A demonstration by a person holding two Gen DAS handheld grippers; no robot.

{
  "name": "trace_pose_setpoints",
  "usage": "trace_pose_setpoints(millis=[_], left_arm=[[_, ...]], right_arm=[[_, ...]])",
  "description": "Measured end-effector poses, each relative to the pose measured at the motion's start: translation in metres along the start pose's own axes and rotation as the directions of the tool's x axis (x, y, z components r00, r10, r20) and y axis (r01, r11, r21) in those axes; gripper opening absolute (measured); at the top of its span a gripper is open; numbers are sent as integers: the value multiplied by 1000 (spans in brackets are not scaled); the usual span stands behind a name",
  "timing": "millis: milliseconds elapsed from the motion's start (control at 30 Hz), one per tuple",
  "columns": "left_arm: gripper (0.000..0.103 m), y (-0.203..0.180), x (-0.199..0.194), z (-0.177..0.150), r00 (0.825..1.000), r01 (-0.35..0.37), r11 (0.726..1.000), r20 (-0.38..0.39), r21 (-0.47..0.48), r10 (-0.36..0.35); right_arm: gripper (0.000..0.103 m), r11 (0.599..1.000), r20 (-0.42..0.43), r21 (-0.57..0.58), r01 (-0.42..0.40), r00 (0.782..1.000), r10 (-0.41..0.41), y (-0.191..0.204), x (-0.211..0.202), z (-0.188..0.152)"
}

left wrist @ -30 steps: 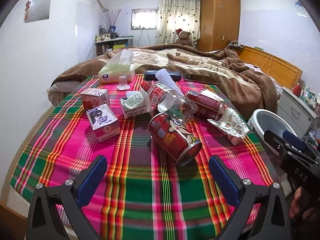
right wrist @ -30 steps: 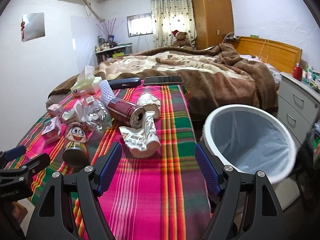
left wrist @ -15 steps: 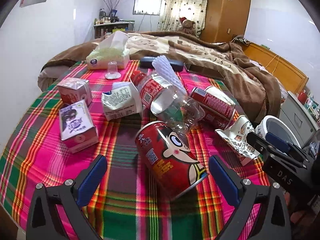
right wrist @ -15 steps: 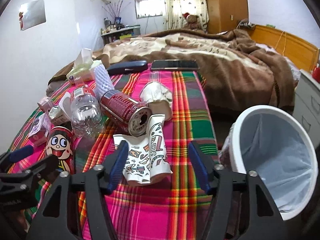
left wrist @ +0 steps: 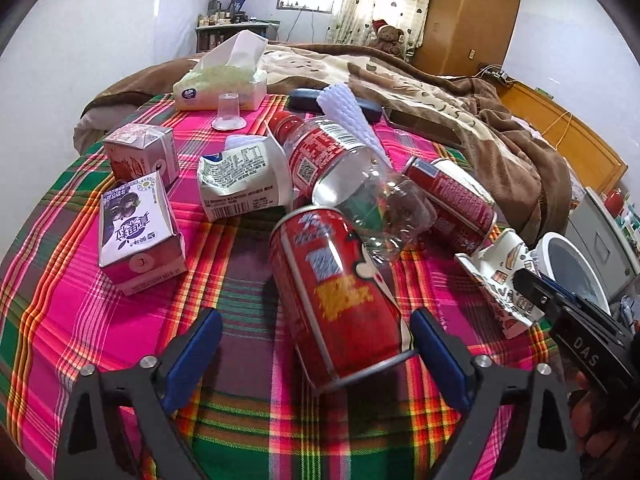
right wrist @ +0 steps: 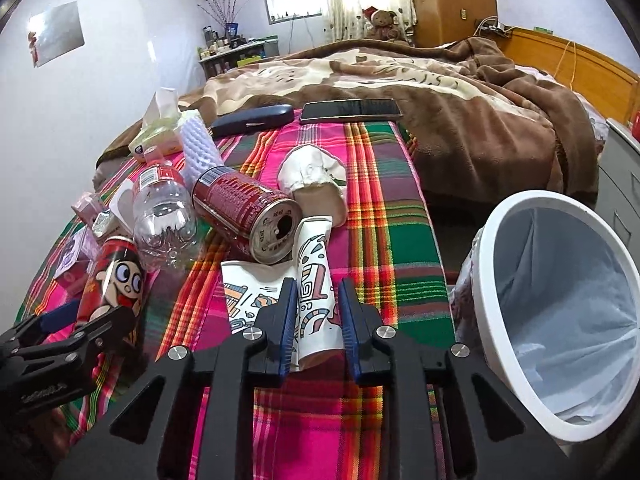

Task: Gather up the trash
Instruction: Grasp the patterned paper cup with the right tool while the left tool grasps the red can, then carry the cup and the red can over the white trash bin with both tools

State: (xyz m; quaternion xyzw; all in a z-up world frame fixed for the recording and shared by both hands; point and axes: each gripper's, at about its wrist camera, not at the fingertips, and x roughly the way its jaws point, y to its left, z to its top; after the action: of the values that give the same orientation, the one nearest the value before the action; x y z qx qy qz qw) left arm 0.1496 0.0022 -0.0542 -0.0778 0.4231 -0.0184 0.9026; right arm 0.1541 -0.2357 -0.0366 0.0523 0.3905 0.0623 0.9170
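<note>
A red cartoon can (left wrist: 340,292) lies on the plaid cloth between the wide-open jaws of my left gripper (left wrist: 316,344); the can also shows in the right wrist view (right wrist: 114,280). My right gripper (right wrist: 318,312) is shut on a flattened patterned paper cup (right wrist: 314,292), which still rests on the cloth. A clear plastic bottle (left wrist: 352,176), a second red can (right wrist: 246,212), a crumpled white pack (left wrist: 240,180), two small cartons (left wrist: 138,236) and a crushed cup (right wrist: 316,176) lie around. The white lined trash bin (right wrist: 560,308) stands right of the bed.
A tissue box (left wrist: 222,80), a small clear cup (left wrist: 229,114), a dark glasses case (right wrist: 252,120) and a phone (right wrist: 352,110) lie at the far end. A brown blanket (right wrist: 440,92) covers the bed beyond. A grey drawer unit (left wrist: 604,236) stands behind the bin.
My left gripper has moved forward so its jaws flank the red cartoon can. My right gripper has moved forward and down and closed on the flattened paper cup.
</note>
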Motion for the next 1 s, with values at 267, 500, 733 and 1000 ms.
trace_pose_setpoints(millis=[267, 500, 733, 1000], left_arm=[[79, 3, 5, 6, 1000, 28, 999, -1, -19, -28], [60, 4, 9, 10, 999, 51, 999, -16, -18, -51], [59, 5, -1, 5, 999, 43, 999, 7, 0, -43], [58, 6, -15, -1, 998, 42, 999, 37, 12, -42]], right_arm=[[21, 1000, -5, 0, -2, 1000, 2, 0, 4, 2], [20, 1000, -4, 6, -3, 1000, 3, -1, 3, 2], [19, 999, 7, 27, -28, 1000, 28, -5, -5, -1], [19, 998, 26, 41, -37, 999, 36, -7, -14, -5]])
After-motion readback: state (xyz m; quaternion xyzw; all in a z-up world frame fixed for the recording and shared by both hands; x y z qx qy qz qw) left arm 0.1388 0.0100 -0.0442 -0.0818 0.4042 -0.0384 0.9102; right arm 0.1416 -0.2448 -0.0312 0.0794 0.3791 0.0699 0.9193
